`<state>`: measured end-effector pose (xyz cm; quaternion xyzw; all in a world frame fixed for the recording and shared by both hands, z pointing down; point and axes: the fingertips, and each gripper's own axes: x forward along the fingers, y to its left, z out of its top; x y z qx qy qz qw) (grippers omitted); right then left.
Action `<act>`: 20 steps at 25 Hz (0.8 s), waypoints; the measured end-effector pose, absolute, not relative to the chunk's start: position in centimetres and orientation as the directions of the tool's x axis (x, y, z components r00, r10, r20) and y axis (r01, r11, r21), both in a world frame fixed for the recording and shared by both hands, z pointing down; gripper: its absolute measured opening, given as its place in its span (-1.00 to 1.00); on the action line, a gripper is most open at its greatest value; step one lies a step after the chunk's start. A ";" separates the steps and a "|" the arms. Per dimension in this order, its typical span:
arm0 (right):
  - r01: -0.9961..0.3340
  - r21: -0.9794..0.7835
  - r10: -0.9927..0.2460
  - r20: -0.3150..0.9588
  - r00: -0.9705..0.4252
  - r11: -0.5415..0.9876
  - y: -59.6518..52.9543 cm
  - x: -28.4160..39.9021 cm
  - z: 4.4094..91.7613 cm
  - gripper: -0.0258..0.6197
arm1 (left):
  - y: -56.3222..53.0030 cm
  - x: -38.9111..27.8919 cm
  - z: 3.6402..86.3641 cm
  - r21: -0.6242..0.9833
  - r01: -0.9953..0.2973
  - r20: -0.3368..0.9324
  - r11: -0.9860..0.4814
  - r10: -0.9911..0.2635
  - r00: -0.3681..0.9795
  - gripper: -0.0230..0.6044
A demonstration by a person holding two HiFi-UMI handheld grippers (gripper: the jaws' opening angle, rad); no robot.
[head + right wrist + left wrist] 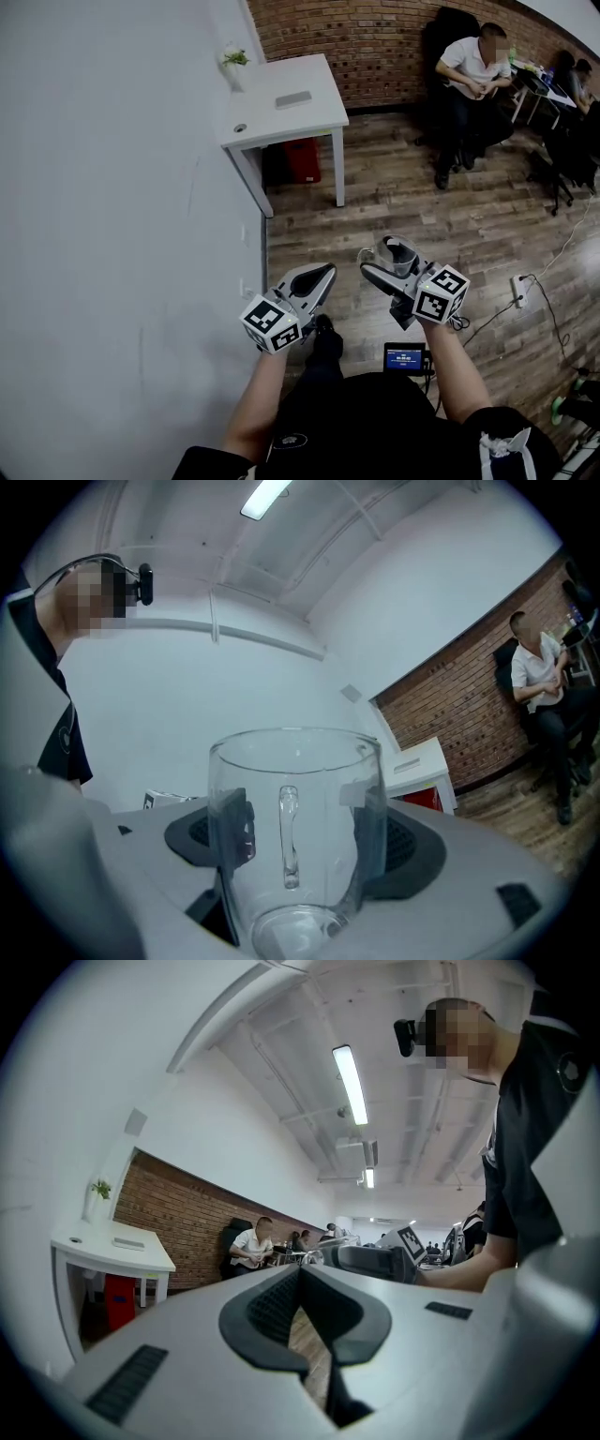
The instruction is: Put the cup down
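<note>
A clear glass cup (295,789) with a handle stands upright between the dark pads of my right gripper (298,846), which is shut on it. In the head view the cup (398,251) is held in the air by the right gripper (392,264), above the wooden floor and in front of the person's body. My left gripper (322,276) hovers just to its left, pointing the same way. The left gripper (300,1283) has its pads together with nothing between them. The two grippers are apart and do not touch.
A white table (314,117) stands against the white wall (112,234) ahead, with a small plant (234,59) on it and a red bin (302,159) beneath. People sit at desks at the far right (469,84). Cables and a power strip (518,291) lie on the floor.
</note>
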<state>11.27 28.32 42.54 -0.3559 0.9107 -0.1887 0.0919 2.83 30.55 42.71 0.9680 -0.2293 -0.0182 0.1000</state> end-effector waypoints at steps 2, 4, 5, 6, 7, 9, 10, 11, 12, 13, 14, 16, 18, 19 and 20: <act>-0.621 -0.415 -0.694 -0.035 -0.720 0.665 24.3 10.8 42.2 0.35 | 26.6 2.3 42.8 0.204 -0.429 0.008 -0.880 -0.437 0.899 -0.90; -0.625 -0.420 -0.702 -0.043 -0.711 0.658 19.0 9.5 41.1 0.35 | 21.7 1.1 42.2 0.198 -0.412 0.005 -0.889 -0.420 0.908 -0.90; -0.626 -0.423 -0.706 -0.048 -0.707 0.655 15.9 8.4 40.5 0.35 | 18.8 0.3 41.8 0.193 -0.404 0.003 -0.894 -0.411 0.912 -0.90; -0.625 -0.428 -0.708 -0.053 -0.704 0.653 13.1 7.4 39.9 0.35 | 16.2 -0.5 41.4 0.191 -0.398 0.000 -0.897 -0.405 0.914 -0.90; -0.621 -0.434 -0.709 -0.060 -0.702 0.652 11.1 6.7 39.6 0.35 | 14.2 -1.1 41.1 0.191 -0.394 -0.006 -0.899 -0.402 0.915 -0.90; -0.610 -0.442 -0.704 -0.071 -0.707 0.658 9.5 6.0 39.3 0.35 | 12.8 -1.3 40.7 0.199 -0.391 -0.028 -0.899 -0.404 0.914 -0.90; -0.605 -0.441 -0.697 -0.070 -0.713 0.663 9.3 5.8 39.3 0.35 | 12.6 -1.3 40.6 0.206 -0.393 -0.040 -0.896 -0.410 0.911 -0.90; -0.600 -0.439 -0.689 -0.064 -0.722 0.669 9.1 5.5 39.4 0.35 | 12.4 -1.4 40.6 0.214 -0.397 -0.051 -0.892 -0.416 0.908 -0.90; -0.594 -0.437 -0.680 -0.059 -0.731 0.676 8.9 5.2 39.6 0.35 | 12.1 -1.5 40.7 0.221 -0.402 -0.059 -0.889 -0.423 0.904 -0.90; -0.588 -0.435 -0.672 -0.054 -0.738 0.682 8.7 5.1 39.8 0.35 | 12.0 -1.7 40.9 0.226 -0.408 -0.063 -0.885 -0.431 0.900 -0.90; -0.584 -0.434 -0.666 -0.052 -0.744 0.686 8.7 5.2 40.1 0.35 | 12.0 -1.7 41.2 0.230 -0.415 -0.064 -0.880 -0.439 0.896 -0.90; -0.579 -0.440 -0.663 -0.053 -0.747 0.687 8.6 5.7 40.6 0.35 | 12.1 -1.8 41.9 0.236 -0.432 -0.062 -0.870 -0.457 0.887 -0.90; -0.577 -0.453 -0.667 -0.054 -0.743 0.680 5.9 5.3 40.9 0.35 | 9.7 -2.6 42.3 0.245 -0.441 -0.056 -0.863 -0.467 0.883 -0.90; -0.578 -0.459 -0.669 -0.051 -0.741 0.675 3.5 4.8 41.0 0.35 | 7.4 -3.3 42.4 0.249 -0.441 -0.052 -0.862 -0.466 0.883 -0.90; -0.580 -0.465 -0.672 -0.047 -0.739 0.670 1.1 4.2 41.0 0.35 | 5.0 -3.9 42.4 0.254 -0.439 -0.048 -0.862 -0.465 0.884 -0.90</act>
